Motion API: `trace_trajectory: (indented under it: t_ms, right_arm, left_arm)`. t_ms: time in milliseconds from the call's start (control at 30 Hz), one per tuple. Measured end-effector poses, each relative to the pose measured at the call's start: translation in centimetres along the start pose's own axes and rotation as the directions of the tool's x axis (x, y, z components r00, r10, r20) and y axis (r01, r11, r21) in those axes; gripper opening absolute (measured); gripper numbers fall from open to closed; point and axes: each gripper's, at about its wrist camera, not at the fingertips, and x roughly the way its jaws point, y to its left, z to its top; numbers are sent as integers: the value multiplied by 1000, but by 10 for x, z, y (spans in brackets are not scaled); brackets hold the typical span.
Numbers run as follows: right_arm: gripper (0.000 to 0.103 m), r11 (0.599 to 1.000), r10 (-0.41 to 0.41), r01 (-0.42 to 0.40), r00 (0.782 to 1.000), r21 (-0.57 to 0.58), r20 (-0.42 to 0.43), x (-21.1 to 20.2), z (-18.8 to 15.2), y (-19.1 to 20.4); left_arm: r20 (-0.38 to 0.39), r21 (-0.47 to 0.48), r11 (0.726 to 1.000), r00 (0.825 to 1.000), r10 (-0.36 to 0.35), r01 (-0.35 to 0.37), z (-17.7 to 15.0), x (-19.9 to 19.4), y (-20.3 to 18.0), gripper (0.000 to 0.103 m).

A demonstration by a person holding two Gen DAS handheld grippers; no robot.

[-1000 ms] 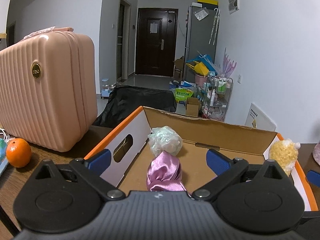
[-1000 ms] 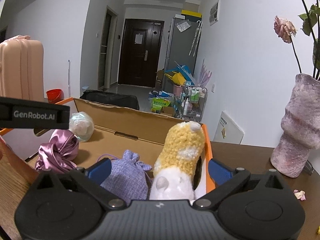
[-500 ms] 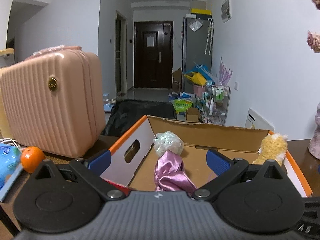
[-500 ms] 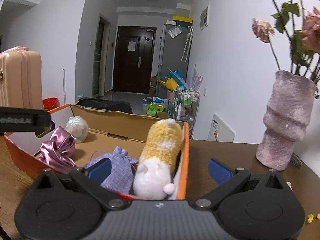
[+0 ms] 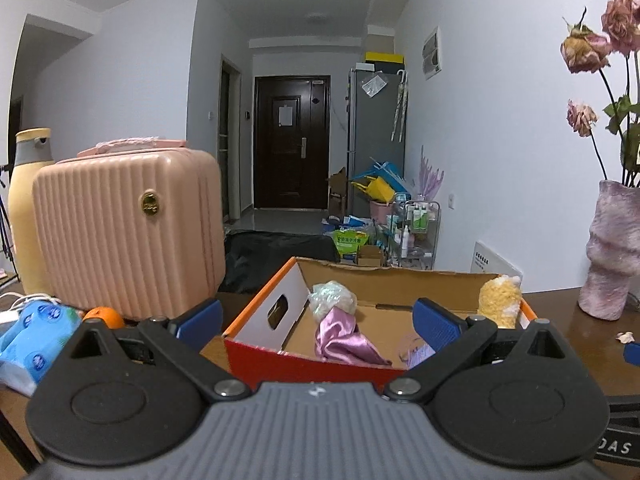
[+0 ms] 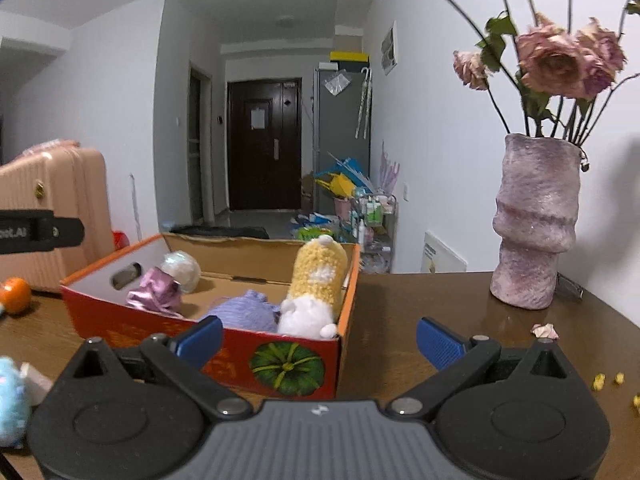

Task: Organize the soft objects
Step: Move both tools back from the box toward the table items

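Observation:
An orange cardboard box (image 6: 280,356) stands on the wooden table; it also shows in the left wrist view (image 5: 276,354). Inside lie a pink satin pouch (image 5: 340,338) (image 6: 154,290), a pale white-green ball (image 5: 334,300) (image 6: 182,270), a lilac drawstring bag (image 6: 244,312) and a yellow-and-white knitted plush (image 6: 316,280) (image 5: 500,300) leaning in the right corner. My left gripper (image 5: 316,320) is open and empty, in front of the box. My right gripper (image 6: 318,340) is open and empty, near the box's front right corner.
A pink suitcase (image 5: 128,232) with a yellow bottle (image 5: 26,208) behind it stands left of the box. An orange (image 5: 105,316) and a blue tissue pack (image 5: 34,332) lie at the left. A purple vase (image 6: 534,224) of dried roses stands right, with petals (image 6: 544,330) nearby.
Both grippers have pulled back and away from the box, so its front wall is now in view. Both stay open and empty. The box's contents have not moved.

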Motion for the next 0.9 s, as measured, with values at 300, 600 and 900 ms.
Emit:
trace_trajectory:
  t_ms: [300, 600, 900]
  right_arm:
    - [103, 999, 32, -32, 999, -8, 30, -47, -13, 13]
    - [103, 999, 35, -35, 999, -16, 20, -79, -27, 24]
    - [103, 999, 32, -32, 999, -17, 18, -110, -37, 30]
  left_arm:
    - [-52, -31, 999, 998, -35, 33, 11, -30, 24, 103]
    - [-89, -2, 997, 993, -77, 77, 3, -59, 38, 103]
    - [-132, 21, 996, 987, -89, 92, -15, -85, 48, 103]
